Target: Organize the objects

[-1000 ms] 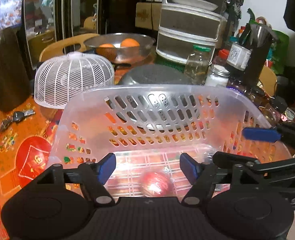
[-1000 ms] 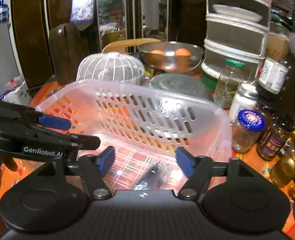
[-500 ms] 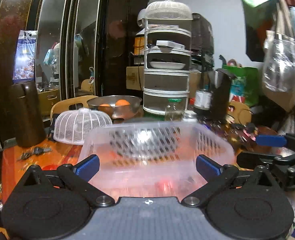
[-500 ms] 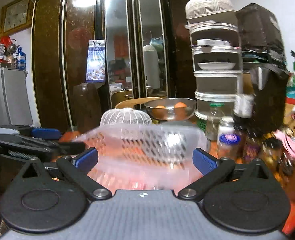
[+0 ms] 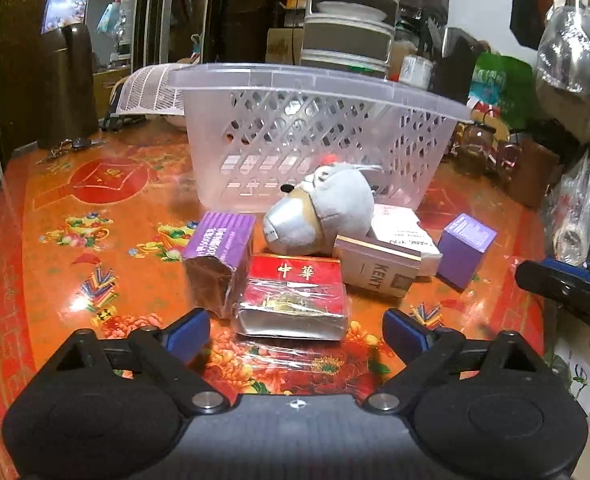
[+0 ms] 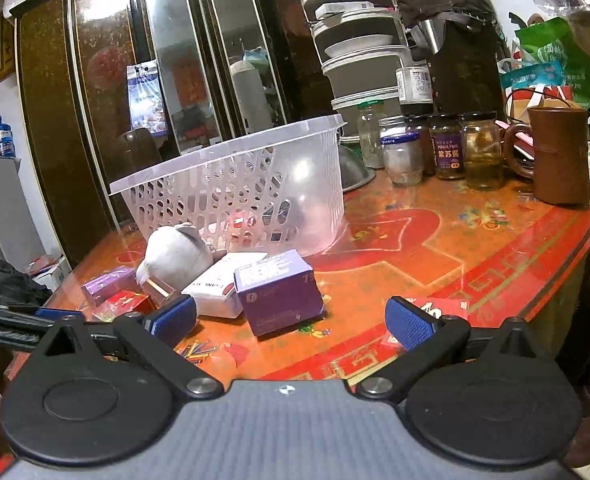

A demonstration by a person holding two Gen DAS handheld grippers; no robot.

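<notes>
While both grippers (image 5: 295,330) (image 6: 291,320) gape empty, boxes (image 5: 295,296) crowd a plush (image 5: 319,210) beside the basket (image 5: 315,80); grabbing one could topple neighbours.

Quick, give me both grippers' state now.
Left gripper: open, holding nothing.
Right gripper: open, holding nothing.

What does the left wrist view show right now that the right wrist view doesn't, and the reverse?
Only left: KENT pack, keys, white dome cover. Only right: jars, brown mug, red envelope. Both: basket, plush toy, red pack, purple box, both grippers open.
</notes>
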